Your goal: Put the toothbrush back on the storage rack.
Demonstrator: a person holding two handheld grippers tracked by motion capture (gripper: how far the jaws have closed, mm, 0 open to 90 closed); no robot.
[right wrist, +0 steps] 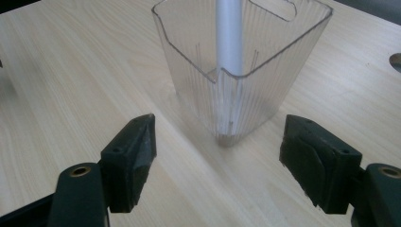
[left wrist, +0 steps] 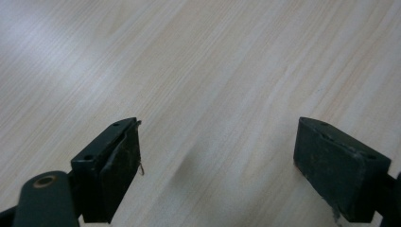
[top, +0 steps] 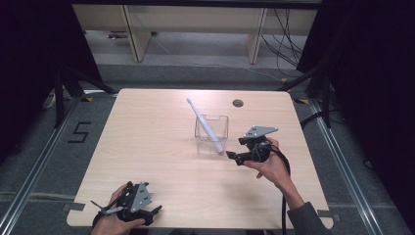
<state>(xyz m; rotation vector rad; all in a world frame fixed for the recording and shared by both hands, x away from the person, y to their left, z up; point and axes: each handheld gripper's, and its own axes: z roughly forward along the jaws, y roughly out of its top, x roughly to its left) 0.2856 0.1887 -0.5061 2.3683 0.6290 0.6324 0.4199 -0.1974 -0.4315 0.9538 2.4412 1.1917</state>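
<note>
A clear ribbed plastic cup [top: 211,133] stands near the middle of the wooden table [top: 161,147], and a white toothbrush [top: 203,123] leans in it, head up and to the left. My right gripper [top: 232,157] is just right of the cup's near corner, open, with nothing between its jaws. In the right gripper view the cup [right wrist: 246,71] stands a short way beyond the right gripper [right wrist: 216,153], and the toothbrush handle [right wrist: 230,35] rests in the near corner. My left gripper [top: 154,211] lies near the table's front left edge, and in its own view the left gripper [left wrist: 217,165] is open over bare wood.
A round cable hole [top: 238,103] sits in the table behind the cup. The table's front edge runs right by my left hand. Wooden furniture legs and loose cables stand on the floor beyond the table.
</note>
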